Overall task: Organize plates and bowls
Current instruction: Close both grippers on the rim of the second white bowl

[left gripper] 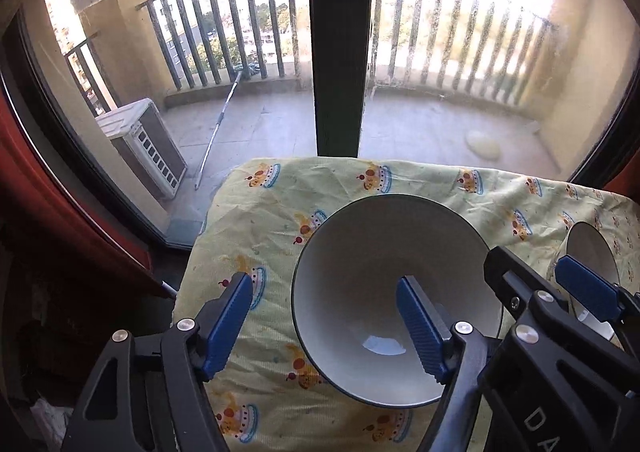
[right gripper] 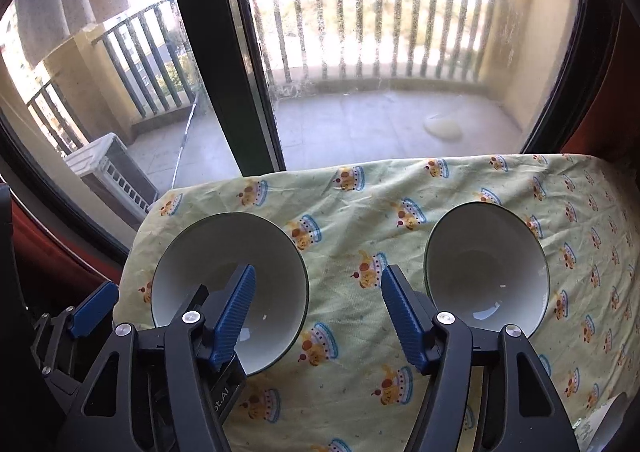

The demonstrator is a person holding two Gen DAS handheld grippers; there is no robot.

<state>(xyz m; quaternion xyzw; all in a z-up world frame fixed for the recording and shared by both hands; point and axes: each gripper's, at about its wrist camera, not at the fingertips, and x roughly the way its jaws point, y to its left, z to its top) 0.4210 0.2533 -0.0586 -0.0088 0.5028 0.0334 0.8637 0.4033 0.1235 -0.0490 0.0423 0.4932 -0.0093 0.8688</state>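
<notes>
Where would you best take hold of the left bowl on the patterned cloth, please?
Likely by its rim, from above: the left bowl stands upright and open, with a thin flaring wall. The left claw is open and already straddles the near-left rim, one finger inside and the other outside over the cloth.

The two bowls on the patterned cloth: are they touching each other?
Apart. The right wrist view shows the left bowl and the right bowl separated by a wide strip of bare patterned cloth.
</notes>
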